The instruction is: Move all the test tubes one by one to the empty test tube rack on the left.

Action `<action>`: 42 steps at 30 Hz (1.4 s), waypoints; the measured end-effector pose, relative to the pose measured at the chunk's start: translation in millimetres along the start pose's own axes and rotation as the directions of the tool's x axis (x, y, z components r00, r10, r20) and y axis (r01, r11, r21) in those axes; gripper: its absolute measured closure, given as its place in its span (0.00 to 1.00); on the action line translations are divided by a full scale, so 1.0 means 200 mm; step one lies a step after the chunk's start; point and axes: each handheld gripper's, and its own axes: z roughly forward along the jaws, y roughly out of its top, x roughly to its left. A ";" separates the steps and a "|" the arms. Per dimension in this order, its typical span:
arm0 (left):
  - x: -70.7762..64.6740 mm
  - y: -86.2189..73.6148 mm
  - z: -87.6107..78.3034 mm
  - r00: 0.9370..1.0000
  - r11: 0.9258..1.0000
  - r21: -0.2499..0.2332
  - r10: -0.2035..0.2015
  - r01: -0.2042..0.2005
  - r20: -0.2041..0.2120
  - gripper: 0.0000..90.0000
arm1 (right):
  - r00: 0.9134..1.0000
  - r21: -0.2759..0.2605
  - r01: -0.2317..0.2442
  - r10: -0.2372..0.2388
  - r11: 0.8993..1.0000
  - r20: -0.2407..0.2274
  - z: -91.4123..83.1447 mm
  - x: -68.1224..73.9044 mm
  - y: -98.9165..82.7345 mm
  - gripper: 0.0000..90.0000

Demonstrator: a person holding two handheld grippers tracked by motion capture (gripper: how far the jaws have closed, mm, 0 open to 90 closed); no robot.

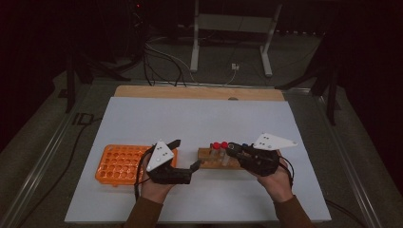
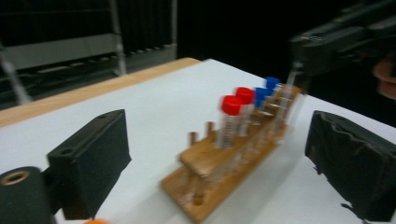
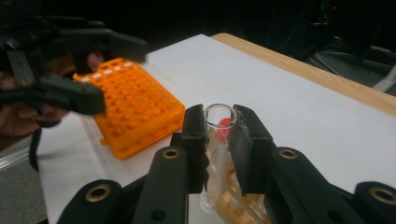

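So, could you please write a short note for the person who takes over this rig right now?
Right gripper: shut on an uncapped clear tube, held over the wooden rack.
Left gripper: open, holding nothing, between the orange rack and the wooden rack.
Wooden rack holds red-capped tubes and blue-capped tubes.
Done: one tube gripped.
Left: probably seat it in the orange rack, whose visible holes look empty.
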 end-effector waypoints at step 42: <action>-0.04 0.00 0.13 0.996 0.998 0.043 0.032 -0.036 0.079 0.85 | 0.999 -0.038 -0.010 0.011 0.999 0.030 -0.02 -0.02 -0.06 0.17</action>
